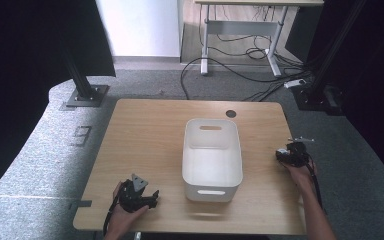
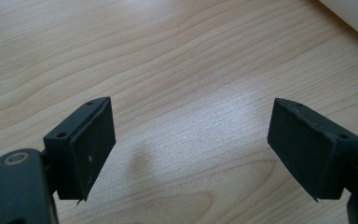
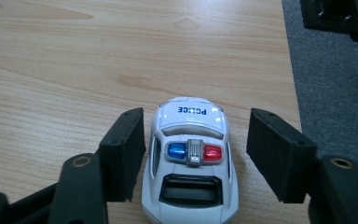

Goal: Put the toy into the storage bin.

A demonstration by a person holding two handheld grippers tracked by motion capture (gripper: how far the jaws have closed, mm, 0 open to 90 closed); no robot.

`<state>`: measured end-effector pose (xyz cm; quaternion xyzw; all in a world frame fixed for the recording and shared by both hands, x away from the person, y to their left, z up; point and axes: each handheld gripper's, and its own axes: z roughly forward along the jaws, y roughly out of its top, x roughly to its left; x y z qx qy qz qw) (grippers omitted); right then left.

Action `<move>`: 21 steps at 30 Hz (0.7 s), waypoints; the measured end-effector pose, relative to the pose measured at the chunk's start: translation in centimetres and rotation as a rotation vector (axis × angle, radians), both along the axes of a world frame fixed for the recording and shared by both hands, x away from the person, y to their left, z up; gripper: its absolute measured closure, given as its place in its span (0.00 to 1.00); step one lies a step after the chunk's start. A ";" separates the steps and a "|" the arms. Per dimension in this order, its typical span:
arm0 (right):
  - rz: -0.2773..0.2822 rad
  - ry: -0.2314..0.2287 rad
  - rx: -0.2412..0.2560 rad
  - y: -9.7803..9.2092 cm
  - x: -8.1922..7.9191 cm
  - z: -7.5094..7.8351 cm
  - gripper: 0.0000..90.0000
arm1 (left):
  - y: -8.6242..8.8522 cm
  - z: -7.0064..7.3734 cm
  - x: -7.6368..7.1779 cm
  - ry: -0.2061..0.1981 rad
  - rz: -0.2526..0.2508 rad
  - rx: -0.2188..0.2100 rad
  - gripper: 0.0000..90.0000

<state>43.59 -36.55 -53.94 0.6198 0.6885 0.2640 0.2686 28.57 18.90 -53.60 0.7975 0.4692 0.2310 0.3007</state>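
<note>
Straddling a white toy police car (image 3: 189, 163), the right gripper (image 3: 196, 154) stands with its jaws spread, one on each side of the car and neither touching it. The car sits on the wooden table (image 1: 150, 135) close to the table's edge, with grey floor (image 3: 335, 79) just beyond the right-hand jaw. The left gripper (image 2: 191, 149) hovers with jaws wide over bare wood. A white bin (image 1: 212, 159) stands between the two grippers, its corner (image 2: 354, 18) ahead of the left one.
</note>
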 end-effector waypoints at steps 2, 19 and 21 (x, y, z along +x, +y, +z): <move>0.000 0.006 -0.011 0.1 0.1 0.0 0.42 | 0.0 0.0 0.0 0.000 0.001 -0.001 0.17; -0.002 0.045 0.021 0.0 0.2 -0.1 0.56 | 0.1 0.0 0.0 -0.002 0.004 0.000 0.17; -0.006 0.054 0.021 0.0 0.2 0.0 0.56 | 0.1 0.1 0.0 -0.002 0.005 0.001 0.17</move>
